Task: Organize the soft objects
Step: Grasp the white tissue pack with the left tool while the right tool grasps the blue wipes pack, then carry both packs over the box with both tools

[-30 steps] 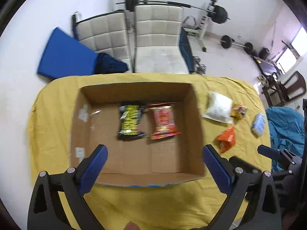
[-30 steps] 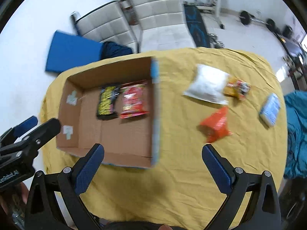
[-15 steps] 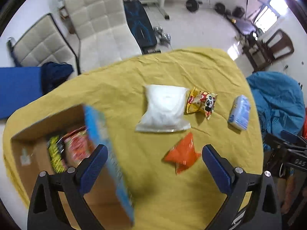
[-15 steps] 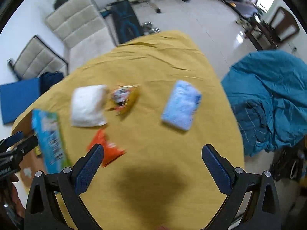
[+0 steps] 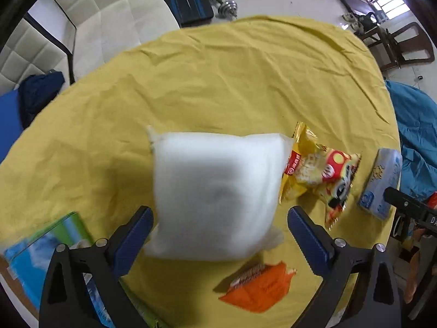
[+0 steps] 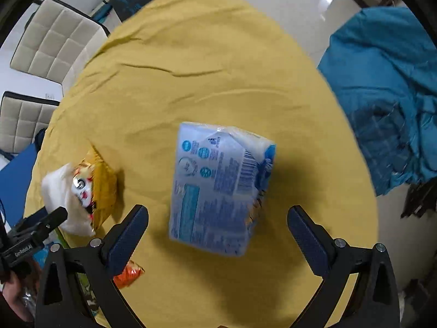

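White pillow pack, seemingly squarish, blurred, between wide left tongs, right tongs wide over upright-lying tissue pack

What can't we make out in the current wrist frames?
- Box: left view, cut off by the lower-left edge and the left tongs; its inside is hidden.
- White bag: left view, motion-blurred, no print readable.
- Orange pack: right view, mostly behind a finger of the right tongs.
- Blue pack: right view, small print too fine and blurred to read.
- Yellow pack: left view, its near edge tucked behind the white bag.
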Available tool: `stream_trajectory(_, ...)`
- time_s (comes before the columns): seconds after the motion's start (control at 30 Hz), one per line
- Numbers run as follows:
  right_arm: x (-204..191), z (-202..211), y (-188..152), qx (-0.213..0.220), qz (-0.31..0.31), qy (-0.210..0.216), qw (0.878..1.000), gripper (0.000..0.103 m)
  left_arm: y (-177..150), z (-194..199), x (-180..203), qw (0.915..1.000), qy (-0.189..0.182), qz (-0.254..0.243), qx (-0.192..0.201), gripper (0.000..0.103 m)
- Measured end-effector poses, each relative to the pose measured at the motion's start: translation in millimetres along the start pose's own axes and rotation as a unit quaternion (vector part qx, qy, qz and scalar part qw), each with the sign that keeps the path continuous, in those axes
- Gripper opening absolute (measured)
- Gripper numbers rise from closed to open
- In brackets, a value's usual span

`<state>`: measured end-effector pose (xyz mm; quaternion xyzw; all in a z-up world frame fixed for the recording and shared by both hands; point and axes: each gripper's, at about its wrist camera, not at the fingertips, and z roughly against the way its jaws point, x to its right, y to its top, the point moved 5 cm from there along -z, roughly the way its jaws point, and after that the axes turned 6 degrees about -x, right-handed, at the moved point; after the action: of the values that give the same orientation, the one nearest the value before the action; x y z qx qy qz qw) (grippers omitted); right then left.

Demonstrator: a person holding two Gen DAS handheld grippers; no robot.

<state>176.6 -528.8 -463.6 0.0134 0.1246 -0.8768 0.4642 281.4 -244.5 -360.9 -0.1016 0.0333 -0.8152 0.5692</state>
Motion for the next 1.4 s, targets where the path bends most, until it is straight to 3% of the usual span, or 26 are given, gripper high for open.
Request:
stream_trajectory(0.1, 2.7, -13.8, 5.5, -0.011, -0.009, 0.005, 1.000, 0.103, 6.6, -15.8, -0.2, 0.9998, 0.005, 0.000, -0.018, 0.101)
stream_trajectory(0.23, 0.5, -28.1, 8.7, -0.022, -0.012, 0.006, 1.000, 0.096, 10.6, -33.2, -3.6, 0.9994, 0.000, 0.007, -0.033, 0.087)
stream_trajectory(0.33, 0.4, -32.9, 9.4, -0.025, -0.011, -0.009, 1.000, 0.083, 9.2, -37.8, -4.2, 0.9995, 0.005, 0.007, -0.030, 0.081)
stream_trajectory(0.4, 0.9, -36.3, 9.3, -0.025, -0.007, -0.025, 0.999, 0.067, 6.8, -37.3, -3.1, 0.9997, 0.009, 0.007, -0.022, 0.078)
stream_trajectory(0.5, -1.4, -34.9, 12.2, -0.019, 0.000, -0.044, 0.999, 0.053, 1.0, -32.9, 0.1, 0.9998, 0.012, 0.009, -0.011, 0.074)
stream_trajectory(0.6, -3.9, -31.5, 9.3, -0.009, 0.003, -0.053, 0.999, 0.044, -8.7, -24.4, 4.5, 0.9997, 0.018, 0.013, 0.005, 0.072)
stream_trajectory(1.03, -22.6, 17.6, -20.7, 0.035, 0.042, -0.063, 0.997, 0.039, -51.3, 48.2, 1.9, 0.9951, 0.030, 0.027, 0.091, 0.072)
stream_trajectory(1.27, -64.0, 59.7, -67.2, 0.068, 0.084, -0.040, 0.993, 0.039, -72.8, 85.9, -4.2, 0.9905, 0.035, 0.016, 0.132, 0.072)
stream_trajectory(1.4, -93.1, 80.3, -98.4, 0.086, 0.113, -0.025, 0.990, 0.039, -102.1, 118.8, -11.5, 0.9813, 0.054, 0.024, 0.183, 0.072)
